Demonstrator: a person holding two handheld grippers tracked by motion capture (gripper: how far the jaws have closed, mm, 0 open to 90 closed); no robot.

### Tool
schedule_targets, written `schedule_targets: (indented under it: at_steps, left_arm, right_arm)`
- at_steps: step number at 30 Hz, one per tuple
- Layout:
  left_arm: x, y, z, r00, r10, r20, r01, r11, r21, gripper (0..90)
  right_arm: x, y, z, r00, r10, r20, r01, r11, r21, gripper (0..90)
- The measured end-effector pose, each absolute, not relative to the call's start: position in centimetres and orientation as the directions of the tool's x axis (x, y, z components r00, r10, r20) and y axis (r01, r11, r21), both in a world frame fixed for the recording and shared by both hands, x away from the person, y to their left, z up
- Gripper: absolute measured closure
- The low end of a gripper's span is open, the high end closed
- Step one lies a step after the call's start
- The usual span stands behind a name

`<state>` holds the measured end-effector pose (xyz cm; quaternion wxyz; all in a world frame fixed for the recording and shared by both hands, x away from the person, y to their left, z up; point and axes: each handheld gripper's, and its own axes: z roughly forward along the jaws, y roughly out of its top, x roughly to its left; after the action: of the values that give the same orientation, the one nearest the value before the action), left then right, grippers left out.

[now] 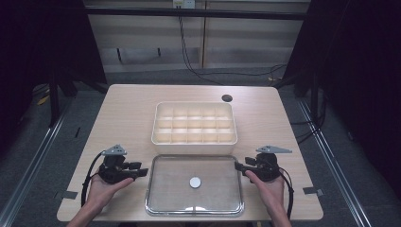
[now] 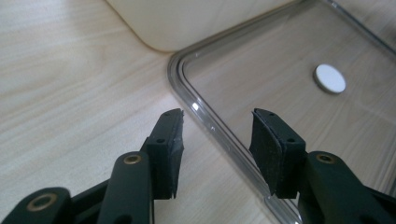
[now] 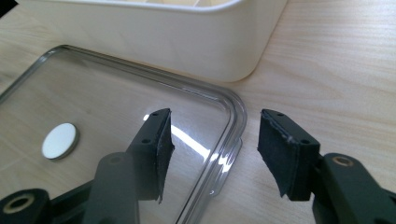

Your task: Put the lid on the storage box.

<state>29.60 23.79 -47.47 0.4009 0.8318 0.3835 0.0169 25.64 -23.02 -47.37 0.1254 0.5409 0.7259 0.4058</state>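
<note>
We're holding the left gripper (image 1: 143,172) and right gripper (image 1: 239,166) over opposite rims of the clear tray (image 1: 156,207), jaws apart, gripping nothing.

Pale wooden table (image 1: 127,113), grey floor (image 1: 28,156), perhaps panelled wall (image 1: 246,42)

Lab recording booth, black curtains (image 1: 359,71), floor rails (image 1: 28,161), trailing cables (image 1: 189,56), bare table (image 1: 127,109)

Cream compartment box (image 1: 194,124) on wooden table (image 1: 124,116), dark round hole (image 1: 227,98) near its far edge.
</note>
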Motion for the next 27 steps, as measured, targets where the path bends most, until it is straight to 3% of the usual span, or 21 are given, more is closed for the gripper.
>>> schedule_targets:
  at_steps: [3, 11, 27]
  left_arm:
    - [29.4, 23.4, -48.0, 0.701, 0.654, -0.284, 0.634, -0.389, 0.668, 49.6]
    - [29.4, 21.9, -49.0, 0.723, 0.637, -0.269, 0.626, -0.438, 0.646, 53.9]
    - [29.1, 21.0, -49.4, 0.742, 0.607, -0.282, 0.617, -0.456, 0.642, 56.7]
  right_arm:
    - [25.6, -22.8, -48.0, -0.363, 0.899, 0.245, 0.689, 0.082, 0.72, 49.7]
    - [25.8, -22.3, -49.2, -0.368, 0.903, 0.219, 0.719, 0.127, 0.683, 51.8]
    - [25.9, -22.0, -49.9, -0.354, 0.901, 0.251, 0.739, 0.105, 0.666, 54.4]
